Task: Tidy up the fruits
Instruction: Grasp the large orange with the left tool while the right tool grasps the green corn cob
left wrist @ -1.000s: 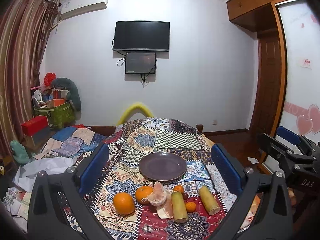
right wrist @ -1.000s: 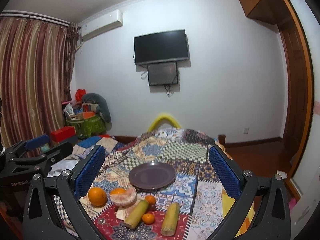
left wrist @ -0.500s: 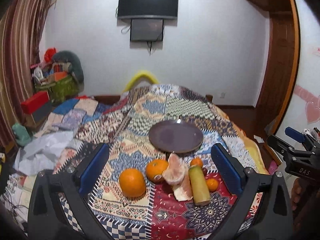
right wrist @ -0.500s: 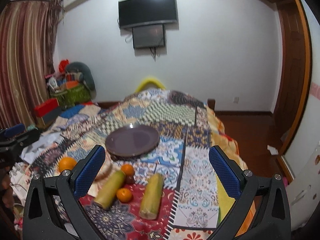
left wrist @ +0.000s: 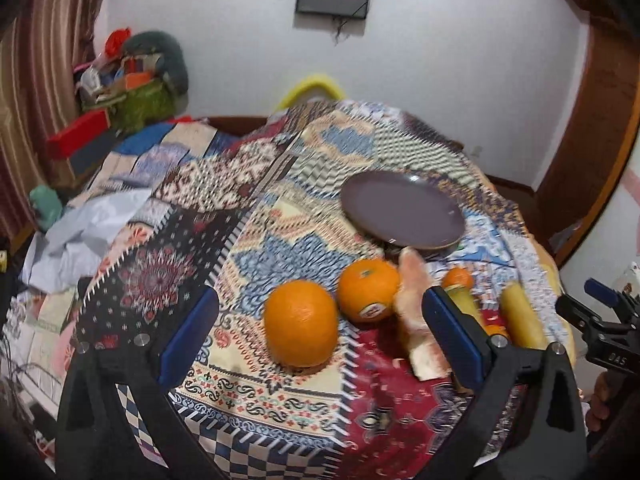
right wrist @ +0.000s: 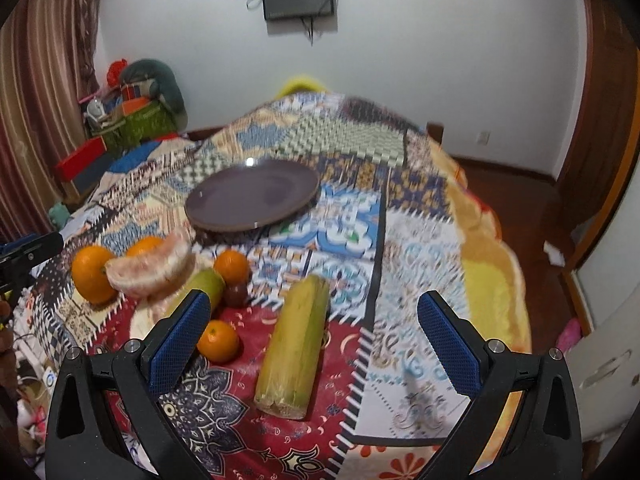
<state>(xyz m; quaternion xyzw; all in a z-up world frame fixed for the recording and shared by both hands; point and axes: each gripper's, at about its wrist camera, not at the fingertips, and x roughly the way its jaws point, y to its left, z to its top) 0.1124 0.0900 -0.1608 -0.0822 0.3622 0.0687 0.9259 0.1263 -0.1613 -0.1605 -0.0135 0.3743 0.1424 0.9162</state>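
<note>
The fruits are lying just in front of the purple plate [right wrist: 252, 196]; a large orange [left wrist: 301, 322] is sitting between the left gripper [left wrist: 320, 334]'s spread, empty fingers; a sugarcane piece [right wrist: 294, 346] is lying between the right gripper [right wrist: 314, 338]'s wide-apart, empty fingers.

Both wrist cameras look down at the purple plate [left wrist: 402, 210] [right wrist: 252, 194] from close by: the left from its left-front, the right from its right-front.
</note>
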